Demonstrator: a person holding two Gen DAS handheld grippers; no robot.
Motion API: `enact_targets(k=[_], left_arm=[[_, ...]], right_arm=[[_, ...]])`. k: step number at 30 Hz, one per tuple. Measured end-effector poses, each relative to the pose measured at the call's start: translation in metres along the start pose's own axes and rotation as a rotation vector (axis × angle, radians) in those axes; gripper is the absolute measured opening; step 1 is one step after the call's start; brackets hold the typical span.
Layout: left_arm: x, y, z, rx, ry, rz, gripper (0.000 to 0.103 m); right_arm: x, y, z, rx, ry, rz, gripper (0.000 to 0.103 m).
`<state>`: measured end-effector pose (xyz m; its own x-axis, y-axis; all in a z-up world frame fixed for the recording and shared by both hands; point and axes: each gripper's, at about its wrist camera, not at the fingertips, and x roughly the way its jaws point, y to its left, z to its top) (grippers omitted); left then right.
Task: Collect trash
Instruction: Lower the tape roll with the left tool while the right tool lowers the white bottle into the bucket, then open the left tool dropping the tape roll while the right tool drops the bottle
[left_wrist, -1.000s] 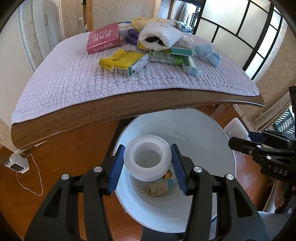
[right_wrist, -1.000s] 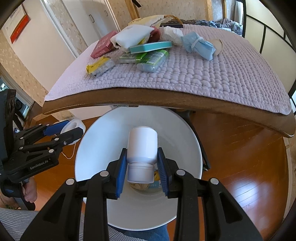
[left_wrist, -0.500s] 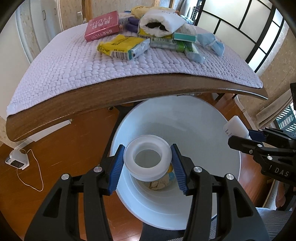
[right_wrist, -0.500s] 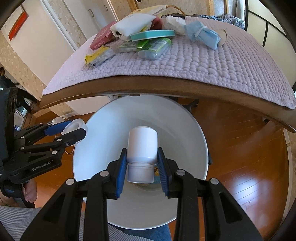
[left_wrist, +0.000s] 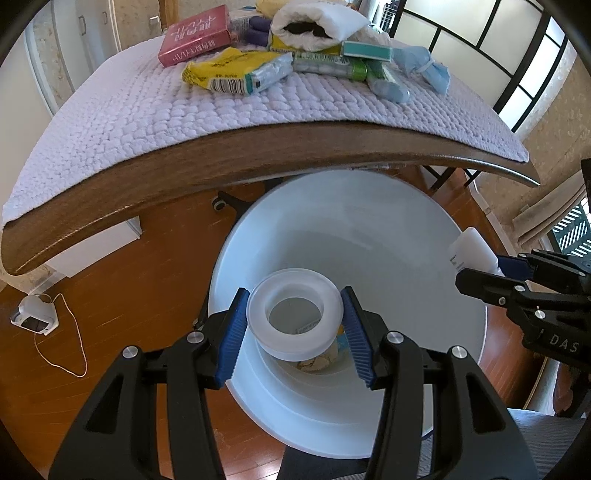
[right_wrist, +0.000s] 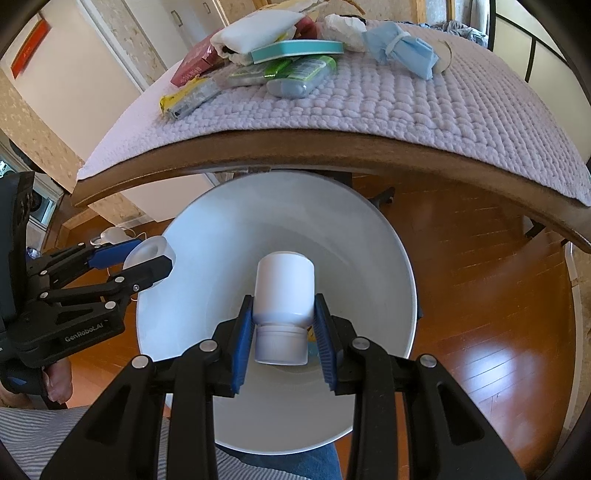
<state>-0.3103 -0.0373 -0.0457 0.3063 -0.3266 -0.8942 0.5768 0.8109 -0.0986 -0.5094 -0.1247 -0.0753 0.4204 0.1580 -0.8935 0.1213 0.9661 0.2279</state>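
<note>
Left wrist view shows the left gripper (left_wrist: 293, 325) clamped on a white ring-shaped lid (left_wrist: 294, 323) over the white bin (left_wrist: 369, 236) at lower centre, while the right gripper (right_wrist: 283, 334) pinches a white plastic bottle (right_wrist: 284, 295) over it; dropping both likely comes next.

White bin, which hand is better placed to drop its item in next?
Right, probably. The right gripper holds the white bottle over the white bin's middle; the left gripper holds the white ring nearer the rim.

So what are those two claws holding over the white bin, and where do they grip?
The left gripper squeezes a white ring by its outer sides. The right gripper clamps a white bottle near its capped neck.
</note>
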Motion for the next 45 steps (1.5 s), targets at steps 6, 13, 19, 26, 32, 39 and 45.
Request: enact_targets(k=[6,13,19,26,32,39,45], left_arm=[[0.008,0.001,-0.001,0.001,0.018,0.000,0.052],[0.020,-0.006,0.000,0.005,0.036,0.003,0.052],[0.029,-0.010,0.000,0.010,0.045,0.004,0.052],[0.035,-0.013,0.001,0.013,0.052,0.004,0.052],[0.031,-0.008,0.003,-0.001,0.040,0.009,0.066],[0.029,-0.005,0.004,-0.011,0.041,0.005,0.066],[0.018,0.000,0.007,-0.022,0.025,-0.009,0.066]], right_arm=[[0.004,-0.003,-0.001,0.003,0.013,0.003,0.032],[0.006,-0.007,-0.003,0.007,0.024,0.004,0.032],[0.008,-0.010,-0.003,0.012,0.032,0.003,0.032],[0.008,-0.010,-0.002,0.012,0.034,-0.002,0.032],[-0.001,-0.009,0.002,0.015,-0.017,-0.039,0.069],[-0.001,-0.012,0.005,0.024,-0.022,-0.038,0.069],[-0.007,-0.010,0.011,0.028,-0.043,-0.041,0.069]])
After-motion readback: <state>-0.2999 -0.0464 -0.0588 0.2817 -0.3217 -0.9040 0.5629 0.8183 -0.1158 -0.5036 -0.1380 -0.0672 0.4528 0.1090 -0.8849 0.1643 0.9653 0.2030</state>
